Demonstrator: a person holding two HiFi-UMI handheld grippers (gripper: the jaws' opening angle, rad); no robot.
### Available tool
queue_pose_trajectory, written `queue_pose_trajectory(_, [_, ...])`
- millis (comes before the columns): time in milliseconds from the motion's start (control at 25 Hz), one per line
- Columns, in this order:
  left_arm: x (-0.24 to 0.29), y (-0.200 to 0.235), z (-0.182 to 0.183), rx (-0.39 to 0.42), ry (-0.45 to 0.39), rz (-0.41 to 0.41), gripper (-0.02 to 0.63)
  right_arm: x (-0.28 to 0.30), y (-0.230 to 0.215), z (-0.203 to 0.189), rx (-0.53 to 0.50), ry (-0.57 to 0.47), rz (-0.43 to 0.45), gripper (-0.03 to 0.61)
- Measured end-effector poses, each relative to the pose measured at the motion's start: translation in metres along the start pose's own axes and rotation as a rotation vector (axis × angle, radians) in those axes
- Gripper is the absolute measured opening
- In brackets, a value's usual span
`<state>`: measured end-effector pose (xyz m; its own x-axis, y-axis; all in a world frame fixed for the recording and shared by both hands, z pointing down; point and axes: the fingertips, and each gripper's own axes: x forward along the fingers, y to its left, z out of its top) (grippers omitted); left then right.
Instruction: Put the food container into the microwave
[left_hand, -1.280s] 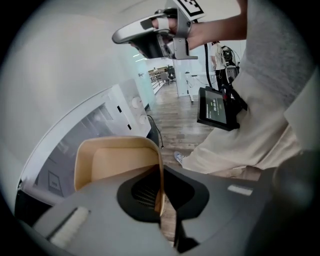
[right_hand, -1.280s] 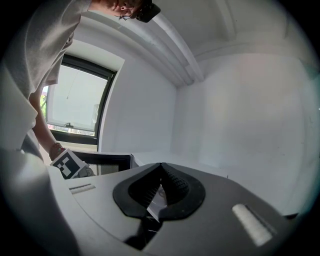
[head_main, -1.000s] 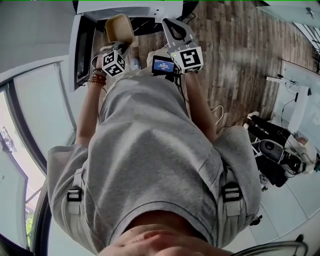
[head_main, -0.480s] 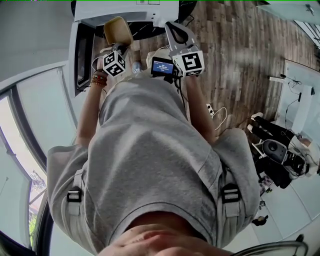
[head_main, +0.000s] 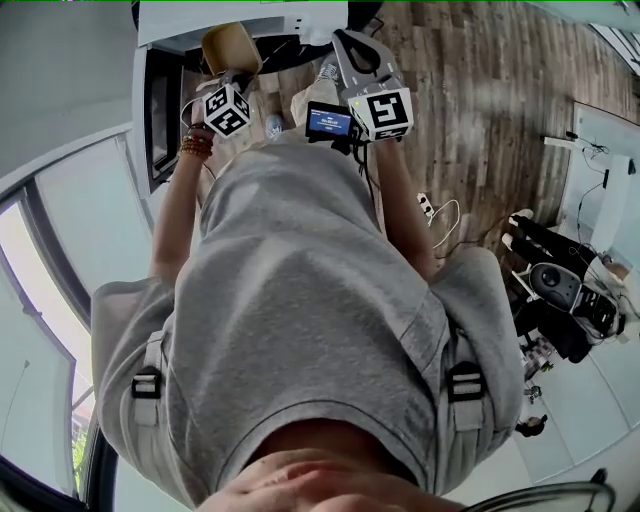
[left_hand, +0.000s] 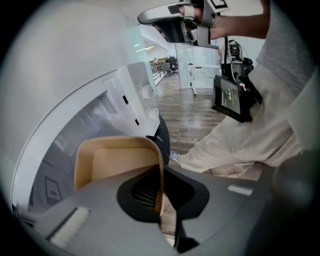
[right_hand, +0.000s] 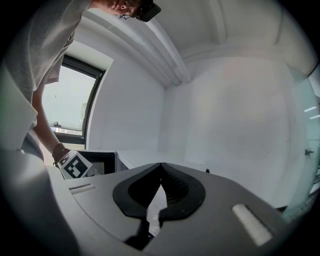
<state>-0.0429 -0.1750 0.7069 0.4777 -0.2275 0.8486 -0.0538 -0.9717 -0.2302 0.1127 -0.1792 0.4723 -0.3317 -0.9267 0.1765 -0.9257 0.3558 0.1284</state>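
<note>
The left gripper (left_hand: 160, 204) is clamped on one thin side wall of the food container (left_hand: 117, 165), pinching it edge-on so that the tan, open tub hangs out to one side of the jaws. The right gripper (right_hand: 159, 168) is clenched on nothing, its jaw tips meeting with only pale wall beyond them. In the head view it is raised beside the left gripper and apart from the container.

The container is therefore in the air and not yet inside anything. In the head view it sits just short of the white microwave (head_main: 240, 15), with a dark panel (head_main: 160, 100) to its left; this is probably the open door, though the angle is too steep to be sure.

The likeliest fault is the grip itself. A one-wall pinch leaves the tub's weight off to the side, so a quick turn or a bump could make it swing about the jaws or slide free. The wall also looks thin enough to buckle if squeezed harder.

Next is the entry. The far rim sticks out ahead of the jaws, so it could catch the door edge or the frame of the opening and lever the tub out of the pinch.

Farther off, the shut right gripper offers no support underneath; a dropped tub would fall to the wooden floor (head_main: 480, 90).
</note>
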Motion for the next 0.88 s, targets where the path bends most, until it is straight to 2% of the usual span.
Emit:
queue_pose_trajectory(320, [0.011, 0.023, 0.006, -0.046, -0.006, 0.034, 0.003, 0.005, -0.008, -0.008, 0.010, 0.001, -0.001, 0.014])
queue_pose_trajectory(560, [0.011, 0.043, 0.001, -0.042, 0.009, 0.038, 0.003, 0.026, -0.011, 0.002, 0.007, -0.016, 0.012, 0.014])
queue_pose_trajectory(880, [0.023, 0.060, -0.006, -0.034, 0.031, 0.023, 0.003, 0.021, -0.037, 0.009, 0.015, -0.018, -0.062, 0.014])
